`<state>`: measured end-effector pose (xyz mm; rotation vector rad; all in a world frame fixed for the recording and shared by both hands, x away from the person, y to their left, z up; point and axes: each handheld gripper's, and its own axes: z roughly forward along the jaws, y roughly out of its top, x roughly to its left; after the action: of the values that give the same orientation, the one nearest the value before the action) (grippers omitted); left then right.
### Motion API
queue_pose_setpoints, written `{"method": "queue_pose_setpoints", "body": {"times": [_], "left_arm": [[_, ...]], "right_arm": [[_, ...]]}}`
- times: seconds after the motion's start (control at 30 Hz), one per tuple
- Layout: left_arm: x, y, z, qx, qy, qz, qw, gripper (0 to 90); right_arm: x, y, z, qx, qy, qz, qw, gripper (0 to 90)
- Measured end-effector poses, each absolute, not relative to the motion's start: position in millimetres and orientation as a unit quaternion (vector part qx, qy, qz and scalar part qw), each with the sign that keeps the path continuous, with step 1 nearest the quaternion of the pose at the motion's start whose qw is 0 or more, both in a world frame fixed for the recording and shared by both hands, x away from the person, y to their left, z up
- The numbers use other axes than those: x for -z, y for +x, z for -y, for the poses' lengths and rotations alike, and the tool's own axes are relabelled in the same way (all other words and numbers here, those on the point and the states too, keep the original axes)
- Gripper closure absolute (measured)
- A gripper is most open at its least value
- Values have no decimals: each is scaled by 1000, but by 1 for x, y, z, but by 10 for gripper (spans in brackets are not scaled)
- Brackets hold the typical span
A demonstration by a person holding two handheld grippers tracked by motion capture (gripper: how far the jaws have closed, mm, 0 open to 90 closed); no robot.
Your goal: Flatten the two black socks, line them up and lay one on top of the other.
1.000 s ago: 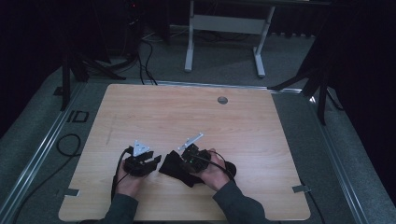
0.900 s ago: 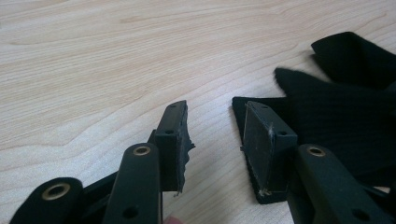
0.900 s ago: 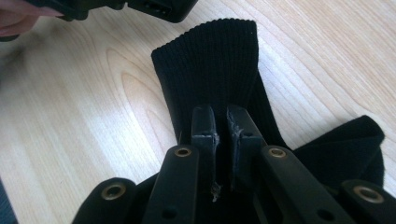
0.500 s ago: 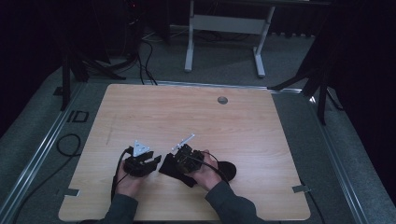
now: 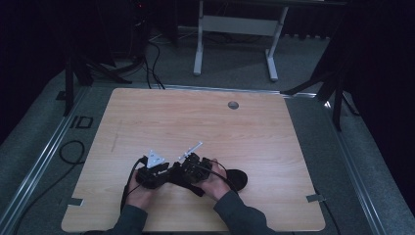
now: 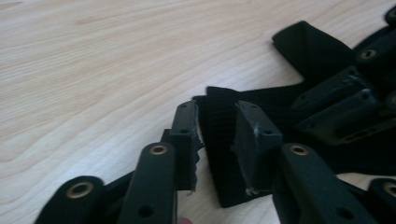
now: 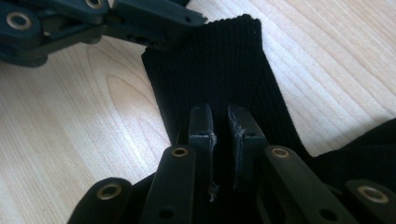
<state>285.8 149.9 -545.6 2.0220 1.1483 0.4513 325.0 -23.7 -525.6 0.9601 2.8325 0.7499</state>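
At the near edge of the wooden table (image 5: 161, 122) lies a black ribbed sock (image 7: 210, 79), and we work both grippers on it. Our left gripper (image 6: 217, 135) has just been closing, its jaws half apart with the sock's cuff between them. Our right gripper (image 7: 219, 123) pinches the ribbed fabric, jaws nearly together.

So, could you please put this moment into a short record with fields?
Surface: wooden table
Item: black ribbed sock, lying flat
Left gripper: jaws just been closing, sock edge between them, pads not yet pressing
Right gripper: shut on a pinch of the sock
Other: round grommet at the far edge
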Motion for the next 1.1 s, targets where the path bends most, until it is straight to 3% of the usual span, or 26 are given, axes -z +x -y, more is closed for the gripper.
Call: {"method": "queue_pose_setpoints", "body": {"times": [0.1,0.23,0.43,0.6,0.8,1.1], "left_arm": [[550,287,-146,-175,804,-449,348,756],[552,288,-142,-175,811,-444,339,776],[552,289,-142,-169,812,-444,339,798],[553,288,-142,-167,813,-444,338,801],[553,288,-142,-167,811,-446,339,800],[553,288,-142,-168,813,-443,338,801]], "right_arm": [[528,325,24,-241,309,-920,25,788],[526,324,24,-249,303,-920,18,688],[497,328,49,-309,301,-901,33,599],[484,343,85,-329,349,-876,51,598],[496,355,119,-305,396,-862,79,623],[528,359,123,-283,426,-857,59,621]]}}
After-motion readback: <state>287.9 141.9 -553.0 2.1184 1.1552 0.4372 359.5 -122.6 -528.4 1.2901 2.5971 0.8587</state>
